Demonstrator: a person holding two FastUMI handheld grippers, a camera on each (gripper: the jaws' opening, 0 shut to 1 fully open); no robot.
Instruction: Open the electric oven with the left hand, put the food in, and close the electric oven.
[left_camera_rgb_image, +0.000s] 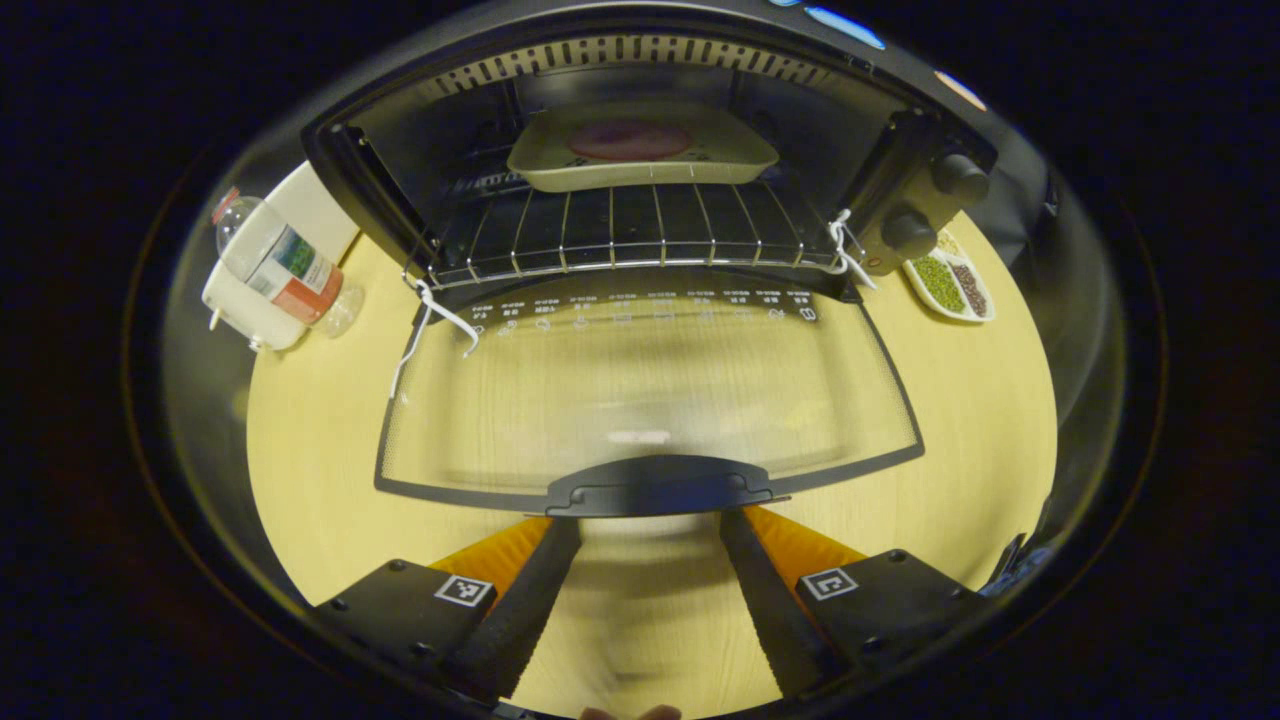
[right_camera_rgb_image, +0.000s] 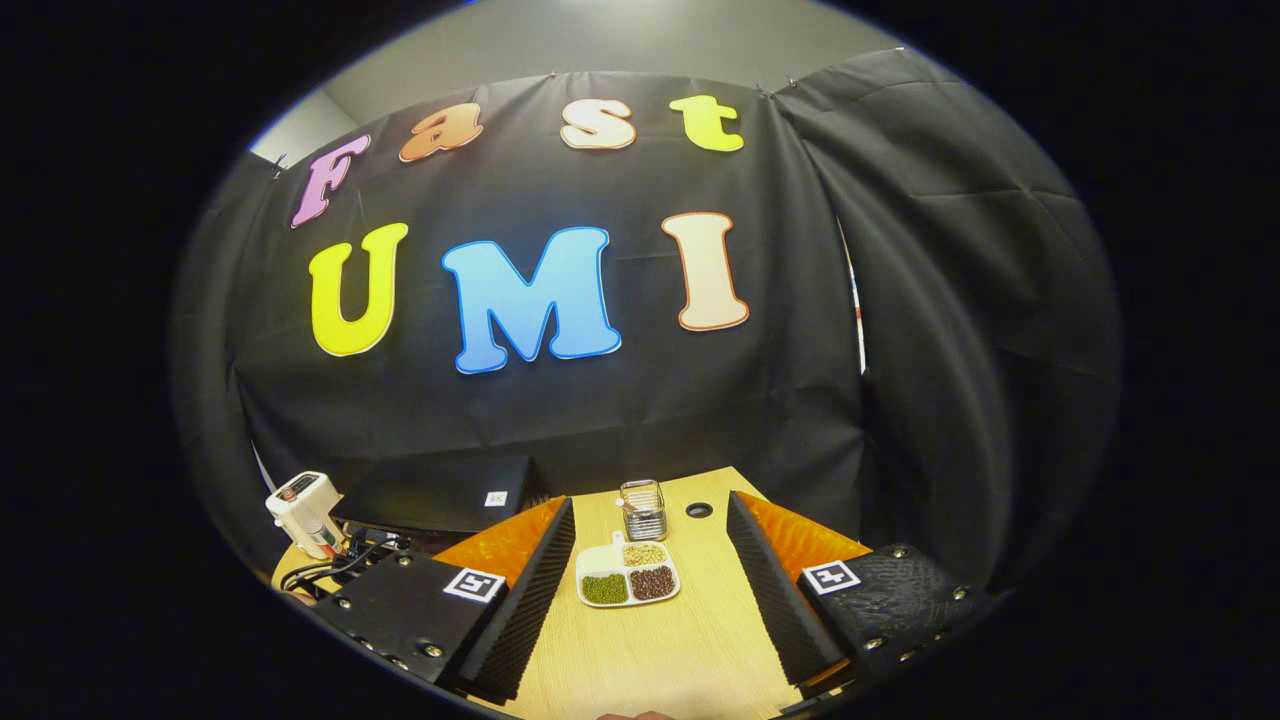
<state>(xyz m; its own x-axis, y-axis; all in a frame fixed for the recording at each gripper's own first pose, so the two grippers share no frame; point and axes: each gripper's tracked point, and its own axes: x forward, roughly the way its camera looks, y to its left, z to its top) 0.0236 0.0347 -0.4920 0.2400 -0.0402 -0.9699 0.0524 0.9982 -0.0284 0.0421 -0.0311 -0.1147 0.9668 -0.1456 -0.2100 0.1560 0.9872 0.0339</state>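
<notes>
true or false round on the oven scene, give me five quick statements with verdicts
1. The oven door is shut. False: it lies folded down, open.
2. A tray with food sits on the rack inside the oven. True.
3. The left gripper is shut on the door handle. False: its fingers stand apart at the handle.
4. A plastic bottle lies left of the oven. True.
5. The right gripper holds the divided dish. False: it is open, the dish rests on the table.
</notes>
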